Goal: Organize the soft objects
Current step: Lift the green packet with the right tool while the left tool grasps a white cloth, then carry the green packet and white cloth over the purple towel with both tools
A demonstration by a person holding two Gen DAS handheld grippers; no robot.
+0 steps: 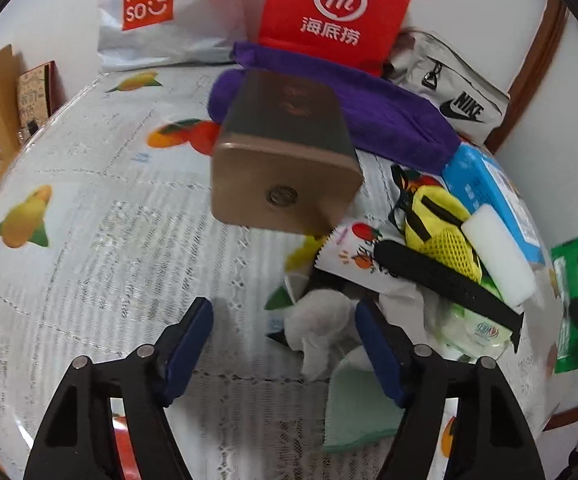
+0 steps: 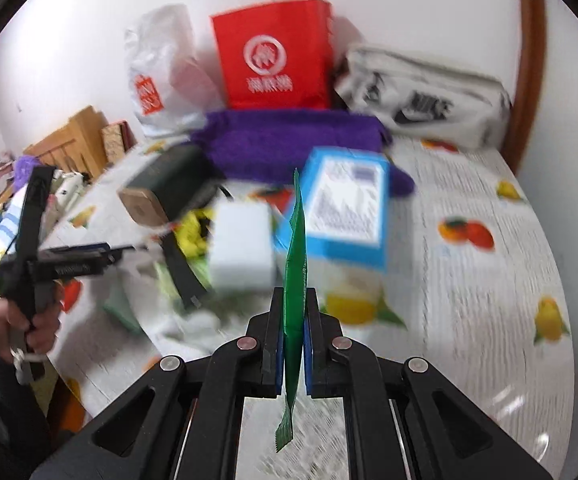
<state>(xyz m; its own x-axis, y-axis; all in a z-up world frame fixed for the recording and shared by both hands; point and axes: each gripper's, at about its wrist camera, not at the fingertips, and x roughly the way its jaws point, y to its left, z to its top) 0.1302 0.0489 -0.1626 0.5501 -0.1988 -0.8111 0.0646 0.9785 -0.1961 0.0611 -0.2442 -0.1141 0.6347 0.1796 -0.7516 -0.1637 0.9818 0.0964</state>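
Right now your right tongs are clamped on a thin green sachet, its flat faces pinched between the blue pads. The sachet stands on edge: its long axis runs along the fingers, one pointed end reaching out past the tips toward the blue box, the other end with its serrated edge trailing back between the arms.

Your left tongs stand parted, with nothing pressed between the pads. A crumpled white cloth lies just ahead of them, against the inner side of the right-hand finger, with a pale green cloth under that finger. Beyond the tips, slightly right, a black strap lies slantwise across the heap, its long axis running from near the tips out to the far right. A yellow mesh pouch and a white foam block sit past it. Straight ahead a brown box lies with its square end toward you, and behind it a purple towel stretches crosswise on the worktop. Farthest off stand a red bag and a white bag.

In the right wrist view, your left hand holds its tool's grip, far to the left of the right tongs.
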